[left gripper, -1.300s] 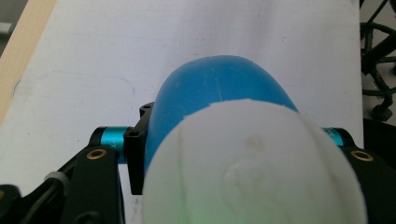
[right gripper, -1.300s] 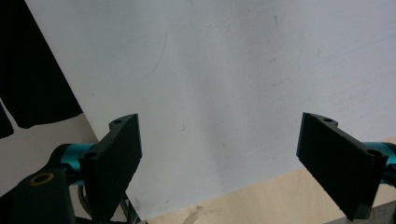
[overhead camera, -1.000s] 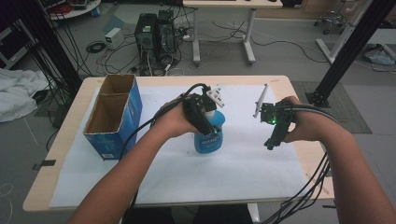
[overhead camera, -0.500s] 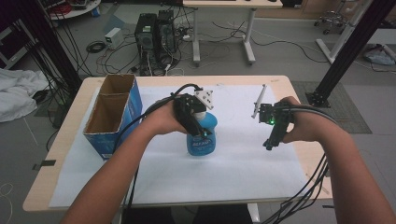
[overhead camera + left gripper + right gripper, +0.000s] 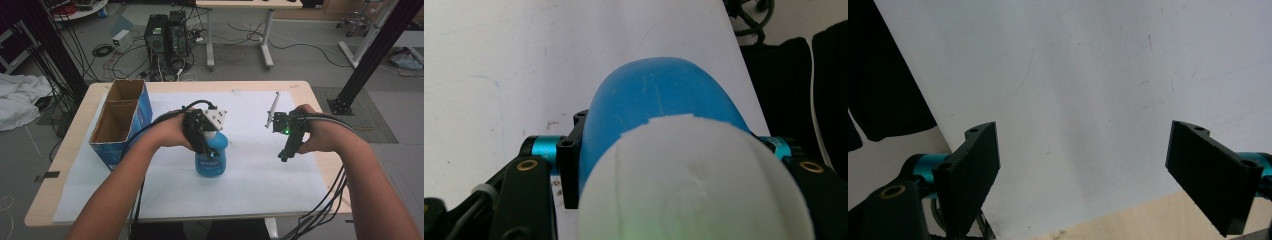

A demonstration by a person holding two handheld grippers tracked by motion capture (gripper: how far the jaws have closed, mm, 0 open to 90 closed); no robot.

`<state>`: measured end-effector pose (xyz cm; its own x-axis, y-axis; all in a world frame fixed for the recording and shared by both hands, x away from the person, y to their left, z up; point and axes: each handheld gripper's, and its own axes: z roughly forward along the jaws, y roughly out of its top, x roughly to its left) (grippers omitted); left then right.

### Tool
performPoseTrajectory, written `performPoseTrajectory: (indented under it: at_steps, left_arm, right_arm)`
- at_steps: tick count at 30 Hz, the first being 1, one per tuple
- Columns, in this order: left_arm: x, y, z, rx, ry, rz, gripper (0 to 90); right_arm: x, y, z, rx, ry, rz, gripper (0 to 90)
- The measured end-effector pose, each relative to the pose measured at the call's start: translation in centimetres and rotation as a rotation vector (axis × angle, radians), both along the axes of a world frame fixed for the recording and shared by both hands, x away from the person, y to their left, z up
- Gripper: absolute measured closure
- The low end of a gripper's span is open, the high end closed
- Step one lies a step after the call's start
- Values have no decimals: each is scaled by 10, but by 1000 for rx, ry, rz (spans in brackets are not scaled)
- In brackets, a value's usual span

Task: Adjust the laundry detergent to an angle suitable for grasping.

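Grip comes from above: the left gripper [image 5: 209, 145] pinches the blue plastic bottle with the white cap [image 5: 211, 159] upright on the white paper sheet [image 5: 250, 175], likely for steady placement. The right gripper [image 5: 286, 152] hangs spread and empty, well apart.

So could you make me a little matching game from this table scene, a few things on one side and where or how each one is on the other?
Things:
1. blue bottle
2. cardboard box
3. right gripper
4. white sheet

States:
A. jaws wide apart, nothing between them
B. stands open-topped at the table's left side
C. clamped in the left gripper, upright
D. spread flat over the tabletop

Pairs: 1-C, 2-B, 3-A, 4-D
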<state>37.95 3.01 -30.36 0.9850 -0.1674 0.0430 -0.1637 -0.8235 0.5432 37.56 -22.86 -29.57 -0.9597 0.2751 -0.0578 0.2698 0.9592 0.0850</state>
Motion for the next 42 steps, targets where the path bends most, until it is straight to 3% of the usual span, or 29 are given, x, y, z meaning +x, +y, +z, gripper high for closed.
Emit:
performPoseTrajectory:
  at_steps: [2,7,10,13,14,15,18,19,24,33,42]
  left_arm:
    - [1,-1,-3,19,1,-8,387]
    - [4,-4,-9,21,2,-43,387]
    - [4,-5,-11,13,-21,-80,387]
    - [2,-5,-11,-10,-50,-143,387]
    - [2,-5,-11,-10,-50,-143,388]
    - [1,-5,-12,-22,-52,-190,388]
    - [0,-5,-13,-33,-44,-226,388]
    - [-1,-5,-13,-42,-47,-261,388]
    - [-4,-4,-13,-61,-83,-319,388]
    - [-9,-3,-13,-59,-82,-377,388]
    - [-6,0,-17,-56,-65,-381,387]
  right_arm:
    - [0,0,-1,-5,1,-3,133]
    - [0,0,-1,10,-6,-5,133]
    - [0,0,-3,15,-6,-1,133]
    - [0,-1,-4,15,-4,-3,133]
    - [0,-1,-4,15,-4,-3,133]
    - [1,-2,-4,16,-6,-2,133]
    - [0,-2,-4,16,-4,-4,133]
    - [0,-2,-3,14,-4,-8,133]
    - [-2,-3,-3,16,-6,-11,133]
    - [-4,-3,-2,23,-12,-9,133]
    - [-5,-4,0,28,-21,-9,133]
